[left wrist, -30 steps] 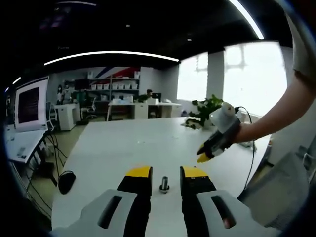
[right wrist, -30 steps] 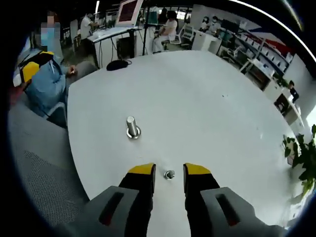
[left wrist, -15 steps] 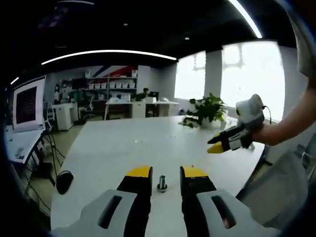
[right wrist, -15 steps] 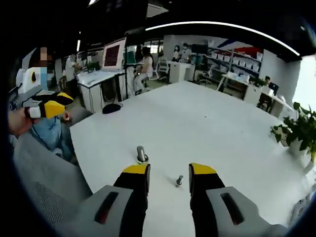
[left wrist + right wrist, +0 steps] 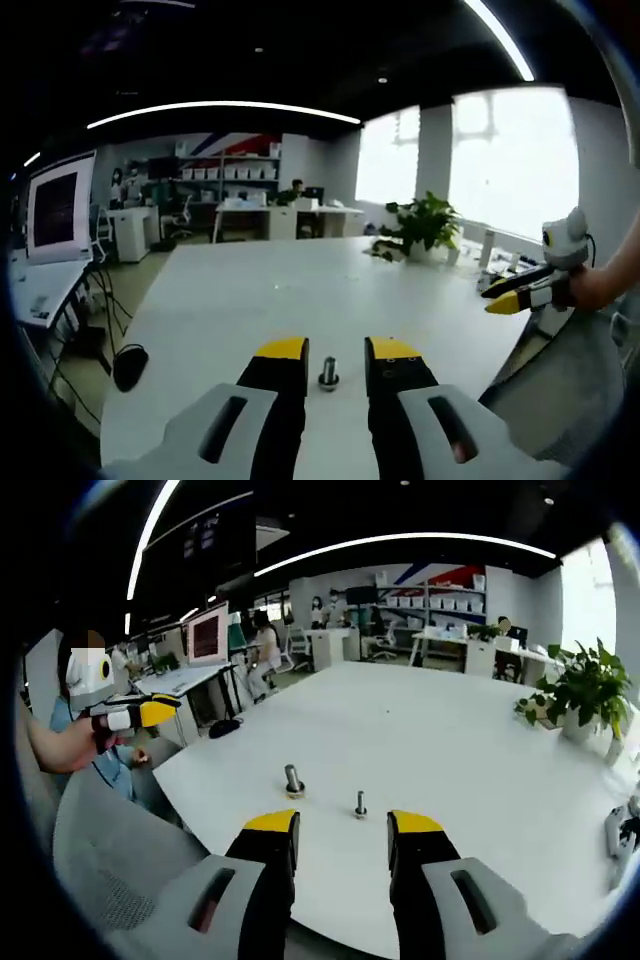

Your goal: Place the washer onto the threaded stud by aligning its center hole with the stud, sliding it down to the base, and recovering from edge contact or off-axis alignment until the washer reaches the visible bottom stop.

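Note:
A short threaded stud (image 5: 328, 373) stands upright on the white table (image 5: 250, 300), just beyond the gap of my left gripper (image 5: 339, 348), which is open and holds nothing. In the right gripper view a taller stud (image 5: 293, 780) with a wider ring at its base stands beside a smaller upright stud (image 5: 360, 803); whether that ring is the washer I cannot tell. My right gripper (image 5: 344, 822) is open and empty, back from both studs. It also hangs off the table's right edge (image 5: 520, 296) in the left gripper view. The left gripper (image 5: 140, 713) appears at the left, held by a hand.
A black mouse (image 5: 131, 365) lies by the table's left edge. A potted plant (image 5: 425, 222) stands at the far right corner. A grey chair back (image 5: 110, 850) sits below the near table edge. Desks, monitors and people fill the office behind.
My right gripper has drawn back from over the table to beyond its edge, and its view now takes in both studs from farther off. The left gripper has barely moved.

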